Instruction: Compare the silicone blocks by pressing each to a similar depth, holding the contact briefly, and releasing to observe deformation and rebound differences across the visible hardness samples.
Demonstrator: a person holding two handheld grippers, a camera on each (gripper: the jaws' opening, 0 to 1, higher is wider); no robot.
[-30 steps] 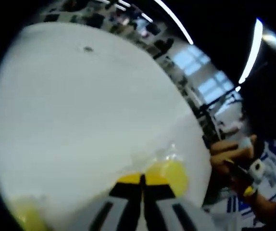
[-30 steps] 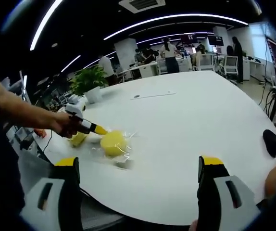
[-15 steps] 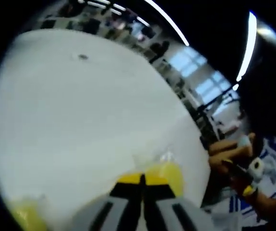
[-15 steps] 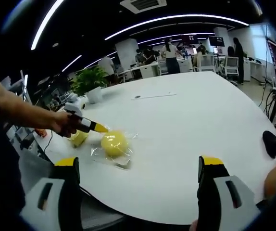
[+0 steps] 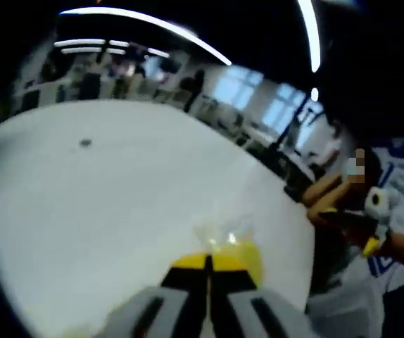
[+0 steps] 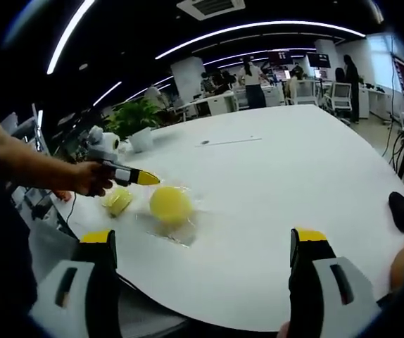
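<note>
Right gripper view: the right gripper (image 6: 202, 264) hangs over the near edge of the white table (image 6: 293, 183) with its two yellow-tipped jaws standing wide apart and nothing between them. Farther off on the left part of the table lie two yellow blocks, each in clear wrapping. The big block (image 6: 171, 205) is rounded and sits on a crinkled sheet of film; the small block (image 6: 117, 201) lies just beside it, nearer the table's edge. A hand (image 6: 89, 177) reaches in from the left holding the left gripper (image 6: 148, 180), whose yellow tip is up off the table, just above and between the two blocks, touching neither as far as can be told. A potted plant (image 6: 133, 120) stands at the table's far left edge, a thin pen-like thing (image 6: 226, 141) lies well beyond the blocks, and a dark mouse (image 6: 401, 210) rests at the right edge.

Left gripper view (blurred): the left gripper's (image 5: 209, 262) jaws are closed together, tips meeting with no gap and nothing caught in them. Just past the tips lies a yellow block (image 5: 248, 255) under shiny film; which of the two it is I cannot tell. At the right a hand (image 5: 339, 204) holds the other gripper.
</note>
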